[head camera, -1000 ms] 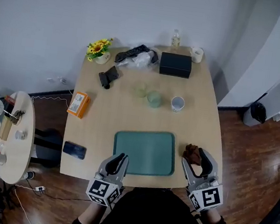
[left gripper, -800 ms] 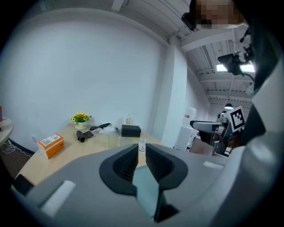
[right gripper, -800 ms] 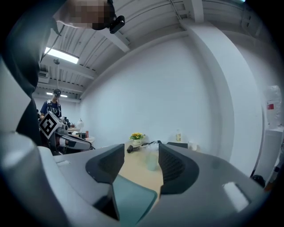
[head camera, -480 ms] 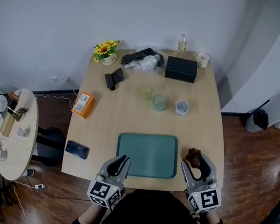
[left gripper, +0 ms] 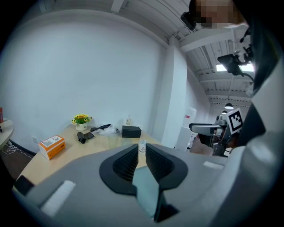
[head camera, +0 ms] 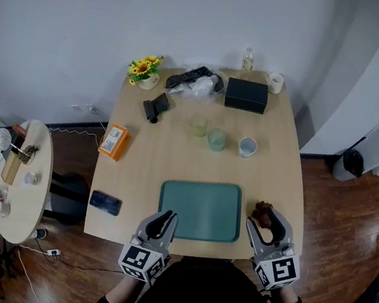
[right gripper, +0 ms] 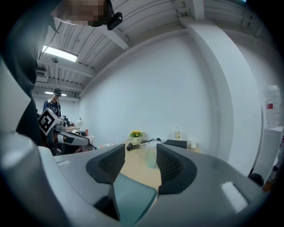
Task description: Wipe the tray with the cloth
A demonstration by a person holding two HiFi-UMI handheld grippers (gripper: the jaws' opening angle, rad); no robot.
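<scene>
My right claw [head camera: 268,220] stands wide open with nothing between its jaws. My left claw [head camera: 161,218] is nearly closed, with only a thin gap left, and it is empty too. Both hang over the near edge of the table [head camera: 148,157].

The tray [head camera: 200,210] lies flat and bare at the middle of that near edge, between my two claws. The cloth [head camera: 262,209] sits crumpled in a small brown heap towards the near right corner, just right of the tray and at the tip of my right claw. From above I cannot tell whether the jaw touches it.

I judge the cloth light, soft and limp, so it will sag and bunch. I would pinch deep into a thick fold on top of the heap, so enough hangs beneath to wipe with. The tray looks light and smooth and may skate on the wood, so my left claw may have to steady its rim.
</scene>
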